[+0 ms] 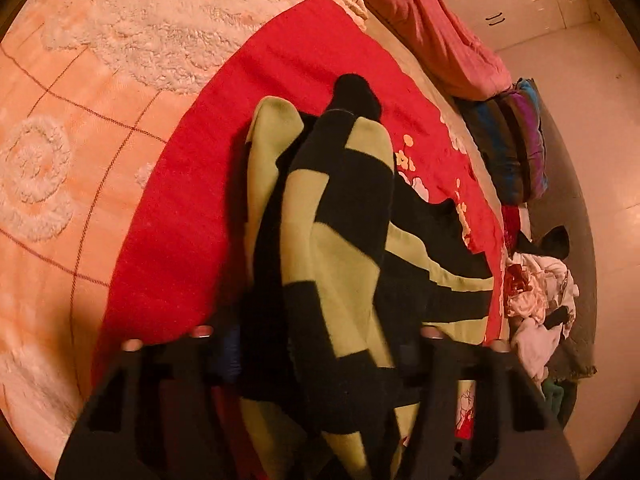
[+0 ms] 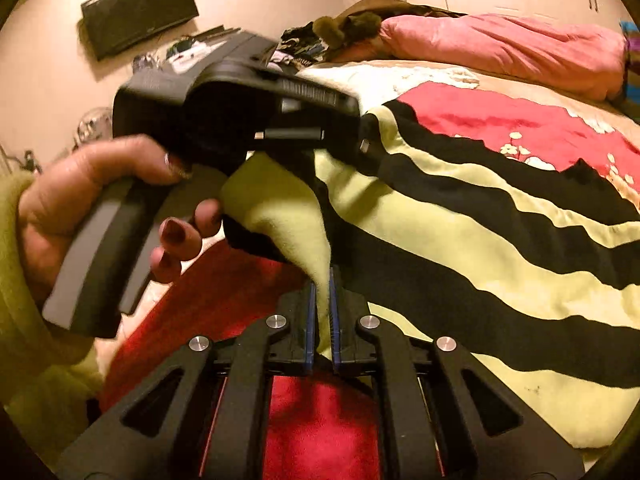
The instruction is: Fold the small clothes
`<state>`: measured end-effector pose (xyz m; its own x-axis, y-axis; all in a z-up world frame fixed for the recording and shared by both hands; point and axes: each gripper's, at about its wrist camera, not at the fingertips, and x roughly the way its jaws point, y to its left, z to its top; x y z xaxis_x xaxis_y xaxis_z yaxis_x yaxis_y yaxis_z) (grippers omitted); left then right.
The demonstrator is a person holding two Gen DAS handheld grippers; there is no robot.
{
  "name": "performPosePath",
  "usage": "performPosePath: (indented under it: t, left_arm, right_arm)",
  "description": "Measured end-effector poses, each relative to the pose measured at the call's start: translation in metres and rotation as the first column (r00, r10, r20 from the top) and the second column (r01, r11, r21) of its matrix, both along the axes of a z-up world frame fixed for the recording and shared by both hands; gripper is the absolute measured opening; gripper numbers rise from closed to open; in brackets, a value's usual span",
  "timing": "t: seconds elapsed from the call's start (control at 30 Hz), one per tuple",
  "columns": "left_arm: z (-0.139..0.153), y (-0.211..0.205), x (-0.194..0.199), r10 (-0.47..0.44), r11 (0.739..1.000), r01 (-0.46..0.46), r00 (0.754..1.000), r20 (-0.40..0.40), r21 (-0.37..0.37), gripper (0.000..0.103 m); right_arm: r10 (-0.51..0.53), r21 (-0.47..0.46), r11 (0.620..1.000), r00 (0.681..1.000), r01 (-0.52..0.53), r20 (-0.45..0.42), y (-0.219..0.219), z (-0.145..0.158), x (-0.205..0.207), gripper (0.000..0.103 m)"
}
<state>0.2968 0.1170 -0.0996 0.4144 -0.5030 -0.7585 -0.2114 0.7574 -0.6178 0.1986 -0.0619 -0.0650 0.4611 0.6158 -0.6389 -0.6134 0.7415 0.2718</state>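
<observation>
The striped garment (image 2: 460,240), black and pale green, lies spread over the red blanket (image 2: 500,116) on the bed, with one corner lifted off it. That raised corner runs between the blue-lined pads of the right gripper (image 2: 323,312), whose jaws are pinched tight on the green fabric. Just above that grip, another fold of the same garment goes up into the left gripper (image 2: 308,152), which comes in from the left of the garment, tilted downward. The person's left hand (image 2: 100,208) wraps its grey handle, fingers curled under, a yellow-green sleeve (image 2: 16,280) at the wrist.

From the left wrist camera the garment hangs in a bunched column between that gripper's two fingers (image 1: 224,356); the jaws stand partly apart, and blur makes it hard to say whether the pads press the cloth.

Beyond the garment, a pink quilt (image 2: 500,44) lies at the far side of the bed, and a heap of mixed clothes (image 1: 536,300) sits past the blanket's edge.
</observation>
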Motion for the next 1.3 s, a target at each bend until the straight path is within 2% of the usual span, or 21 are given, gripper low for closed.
performPosePath:
  t: [0.17,0.37,0.5,0.63,0.7,0.77,0.8,0.9,1.0,1.03,1.07,1.1,1.17,1.3]
  left_arm:
    - [0.027,-0.013,-0.006,0.015,0.999,-0.012,0.997,0.073,-0.039,0.032]
    - [0.074,-0.062,-0.002,-0.059,0.996,0.07,0.982,0.178,-0.057,0.029]
    - [0.098,-0.117,0.005,-0.139,0.985,0.159,0.961,0.239,-0.07,0.029]
    - [0.107,-0.195,0.012,-0.256,0.958,0.281,0.93,0.263,-0.061,0.029]
    - [0.101,-0.229,0.013,-0.315,0.939,0.339,0.919,0.236,-0.066,0.036]
    - [0.094,-0.249,0.008,-0.351,0.923,0.376,0.912,0.214,-0.087,0.061]
    - [0.093,-0.255,0.004,-0.36,0.921,0.383,0.907,0.216,-0.073,0.064]
    - [0.095,-0.246,-0.014,-0.37,0.924,0.383,0.897,0.242,-0.004,0.066]
    - [0.091,-0.21,-0.027,-0.325,0.946,0.317,0.916,0.234,0.07,0.072]
    - [0.09,-0.201,-0.03,-0.311,0.95,0.293,0.923,0.228,0.108,0.073]
    - [0.089,-0.191,-0.035,-0.295,0.952,0.265,0.929,0.223,0.155,0.074]
    - [0.086,-0.181,-0.04,-0.284,0.95,0.245,0.933,0.219,0.192,0.074]
    - [0.08,-0.169,-0.048,-0.268,0.946,0.217,0.941,0.205,0.241,0.076]
    - [0.061,-0.151,-0.065,-0.24,0.938,0.18,0.953,0.184,0.295,0.077]
  right_arm:
    - [-0.026,0.051,0.998,1.0,0.025,0.017,-0.018,0.017,-0.001,0.002]
    - [-0.124,0.147,0.982,0.992,0.121,0.014,-0.072,0.045,-0.003,0.002]
    - [-0.214,0.206,0.955,0.977,0.214,-0.019,-0.122,0.058,-0.005,0.002]
    - [-0.294,0.187,0.938,0.956,0.291,-0.01,-0.169,0.063,-0.017,0.002]
    - [-0.321,0.154,0.935,0.947,0.32,-0.021,-0.187,0.057,-0.02,0.002]
    - [-0.355,0.112,0.927,0.933,0.359,-0.051,-0.207,0.044,-0.025,0.002]
    - [-0.381,0.088,0.918,0.921,0.387,-0.081,-0.219,0.036,-0.029,0.003]
    - [-0.454,0.095,0.871,0.863,0.482,-0.222,-0.253,0.005,-0.032,0.007]
    - [-0.51,0.087,0.836,0.825,0.542,-0.242,-0.27,0.0,-0.032,0.009]
    - [-0.521,0.12,0.818,0.814,0.562,-0.257,-0.276,0.001,-0.032,0.009]
    - [-0.528,0.143,0.806,0.806,0.575,-0.266,-0.28,0.003,-0.032,0.013]
    - [-0.537,0.157,0.795,0.8,0.585,-0.267,-0.282,0.005,-0.031,0.021]
    - [-0.548,0.174,0.785,0.798,0.594,-0.252,-0.286,0.012,-0.031,0.032]
    - [-0.542,0.219,0.777,0.804,0.591,-0.246,-0.294,0.025,-0.019,0.053]
